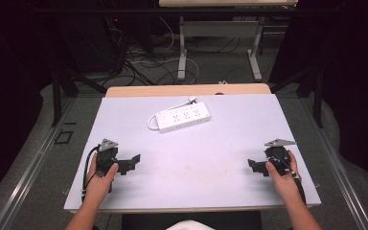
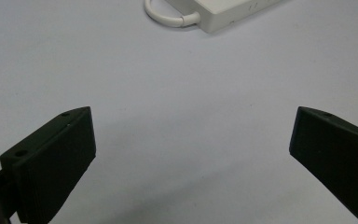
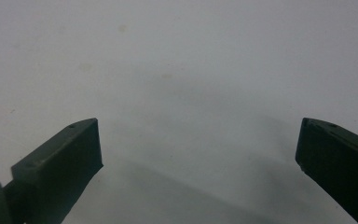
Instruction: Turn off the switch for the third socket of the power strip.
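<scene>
Tongs (image 1: pixel 133 161) (image 1: pixel 252 166) gaping, empty; white power strip (image 1: pixel 182 118) flat, cord looped.

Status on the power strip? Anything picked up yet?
Done: nothing that shows. The power strip lies flat at the far middle of the table, cord looped beside it. In hand: nothing; left gripper and right gripper sit near the front edge, jaws wide apart. Left: reach, grasp, everything after.

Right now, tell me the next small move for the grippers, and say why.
Probably ease the left gripper forward toward the power strip. Both grippers rest open and empty near the table's front edge; the strip lies apart, farther back, a little left of centre. The left gripper view already has its corded end ahead of the jaws, so the right gripper can wait.
</scene>
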A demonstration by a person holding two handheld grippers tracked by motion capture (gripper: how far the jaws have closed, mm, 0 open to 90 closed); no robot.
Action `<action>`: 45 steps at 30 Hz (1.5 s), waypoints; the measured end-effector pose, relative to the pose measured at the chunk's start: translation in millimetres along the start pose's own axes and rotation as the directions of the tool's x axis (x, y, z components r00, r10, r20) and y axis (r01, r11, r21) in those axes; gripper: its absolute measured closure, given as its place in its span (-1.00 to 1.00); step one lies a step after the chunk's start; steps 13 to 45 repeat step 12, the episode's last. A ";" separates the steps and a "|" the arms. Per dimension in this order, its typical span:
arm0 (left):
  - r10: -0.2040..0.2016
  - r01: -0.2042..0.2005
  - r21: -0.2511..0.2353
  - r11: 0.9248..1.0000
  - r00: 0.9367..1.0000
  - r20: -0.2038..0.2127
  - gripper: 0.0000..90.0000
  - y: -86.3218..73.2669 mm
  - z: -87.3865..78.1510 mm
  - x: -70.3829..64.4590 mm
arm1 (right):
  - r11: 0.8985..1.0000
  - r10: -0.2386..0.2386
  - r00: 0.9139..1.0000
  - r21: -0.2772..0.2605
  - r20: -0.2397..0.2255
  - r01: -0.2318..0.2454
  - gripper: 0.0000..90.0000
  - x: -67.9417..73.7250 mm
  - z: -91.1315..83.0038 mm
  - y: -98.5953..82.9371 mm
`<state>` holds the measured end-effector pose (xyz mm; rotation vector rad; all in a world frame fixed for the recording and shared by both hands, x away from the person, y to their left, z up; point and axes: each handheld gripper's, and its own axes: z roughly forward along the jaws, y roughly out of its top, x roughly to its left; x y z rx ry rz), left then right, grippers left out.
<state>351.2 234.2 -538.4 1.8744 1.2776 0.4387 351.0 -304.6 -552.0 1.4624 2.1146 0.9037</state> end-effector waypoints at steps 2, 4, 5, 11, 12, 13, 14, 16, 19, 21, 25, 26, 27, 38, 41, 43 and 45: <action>-0.006 0.006 -0.005 1.000 1.000 0.000 -0.99 0.0 -0.1 -0.1 | 1.000 0.010 1.000 0.004 0.001 -0.010 -1.00 0.5 1.3 -0.2; -0.007 0.007 -0.006 1.000 1.000 0.000 -0.99 0.0 -0.3 -0.1 | 1.000 0.010 1.000 0.004 -0.001 -0.010 -1.00 0.3 1.8 -0.4; -0.011 0.011 -0.007 1.000 1.000 0.002 -0.99 0.0 -0.5 -0.6 | 1.000 0.009 1.000 0.004 -0.002 -0.009 -1.00 0.2 1.6 -0.5; -0.011 0.011 -0.006 1.000 1.000 -0.003 -0.99 0.1 -0.5 0.0 | 1.000 -0.002 1.000 0.002 -0.006 0.002 -1.00 2.1 1.1 -0.2; -0.008 0.008 -0.006 1.000 1.000 -0.002 -0.99 0.2 -0.5 0.1 | 1.000 -0.005 1.000 0.001 -0.006 0.005 -1.00 2.3 1.3 0.0; -0.008 0.008 -0.006 1.000 1.000 -0.002 -0.99 0.2 -0.5 0.1 | 1.000 -0.005 1.000 0.001 -0.006 0.005 -1.00 2.3 1.3 0.0; -0.008 0.008 -0.006 1.000 1.000 -0.002 -0.99 0.2 -0.5 0.1 | 1.000 -0.005 1.000 0.001 -0.006 0.005 -1.00 2.3 1.3 0.0; -0.008 0.008 -0.006 1.000 1.000 -0.002 -0.99 0.2 -0.5 0.1 | 1.000 -0.005 1.000 0.001 -0.006 0.005 -1.00 2.3 1.3 0.0; -0.008 0.008 -0.006 1.000 1.000 -0.002 -0.99 0.2 -0.5 0.1 | 1.000 -0.005 1.000 0.001 -0.006 0.005 -1.00 2.3 1.3 0.0; -0.008 0.008 -0.006 1.000 1.000 -0.002 -0.99 0.2 -0.5 0.1 | 1.000 -0.005 1.000 0.001 -0.006 0.005 -1.00 2.3 1.3 0.0; -0.008 0.008 -0.006 1.000 1.000 -0.002 -0.99 0.2 -0.5 0.1 | 1.000 -0.005 1.000 0.001 -0.006 0.005 -1.00 2.3 1.3 0.0; -0.008 0.008 -0.006 1.000 1.000 -0.002 -0.99 0.2 -0.5 0.1 | 1.000 -0.005 1.000 0.001 -0.006 0.005 -1.00 2.3 1.3 0.0; -0.008 0.008 -0.006 1.000 1.000 -0.002 -0.99 0.2 -0.5 0.1 | 1.000 -0.005 1.000 0.001 -0.006 0.005 -1.00 2.3 1.3 0.0; -0.008 0.008 -0.006 1.000 1.000 -0.002 -0.99 0.2 -0.5 0.1 | 1.000 -0.005 1.000 0.001 -0.006 0.005 -1.00 2.3 1.3 0.0; -0.008 0.008 -0.006 1.000 1.000 -0.002 -0.99 0.2 -0.5 0.1 | 1.000 -0.005 1.000 0.001 -0.006 0.005 -1.00 2.3 1.3 0.0; -0.008 0.008 -0.006 1.000 1.000 -0.002 -0.99 0.2 -0.5 0.1 | 1.000 -0.005 1.000 0.001 -0.006 0.005 -1.00 2.3 1.3 0.0; -0.008 0.008 -0.006 1.000 1.000 -0.002 -0.99 0.2 -0.5 0.1 | 1.000 -0.005 1.000 0.001 -0.006 0.005 -1.00 2.3 1.3 0.0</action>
